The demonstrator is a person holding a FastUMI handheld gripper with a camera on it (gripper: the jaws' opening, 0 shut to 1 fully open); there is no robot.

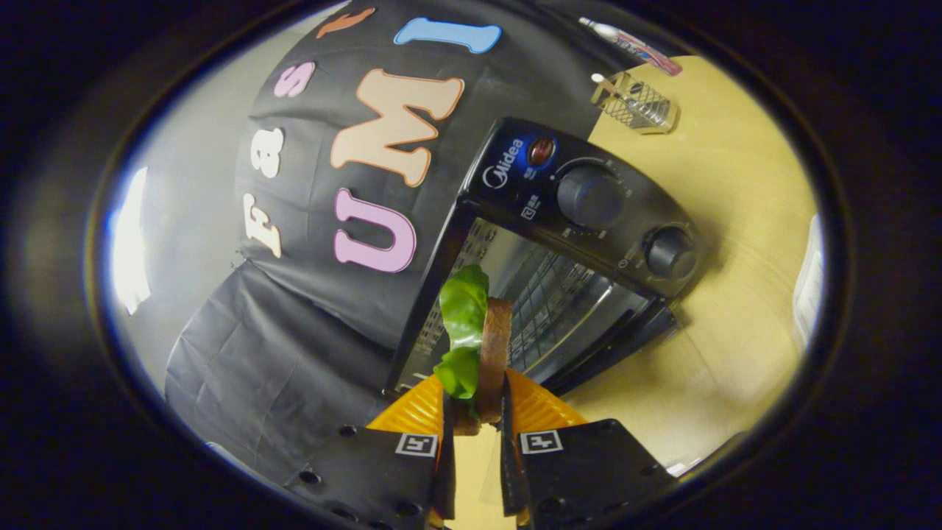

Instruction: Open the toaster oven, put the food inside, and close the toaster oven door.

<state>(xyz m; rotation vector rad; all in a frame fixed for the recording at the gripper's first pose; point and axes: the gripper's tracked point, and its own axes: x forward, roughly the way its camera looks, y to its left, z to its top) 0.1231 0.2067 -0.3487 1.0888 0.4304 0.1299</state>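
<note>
My gripper is closed on the food, a brown slice of bread with a green lettuce leaf, both fingers pressing its flat sides so its long axis runs straight ahead. The black toaster oven lies just beyond, door down, wire rack showing. Nothing blocks the opening. A wire mesh holder sits well beyond on the pale wooden table.
</note>
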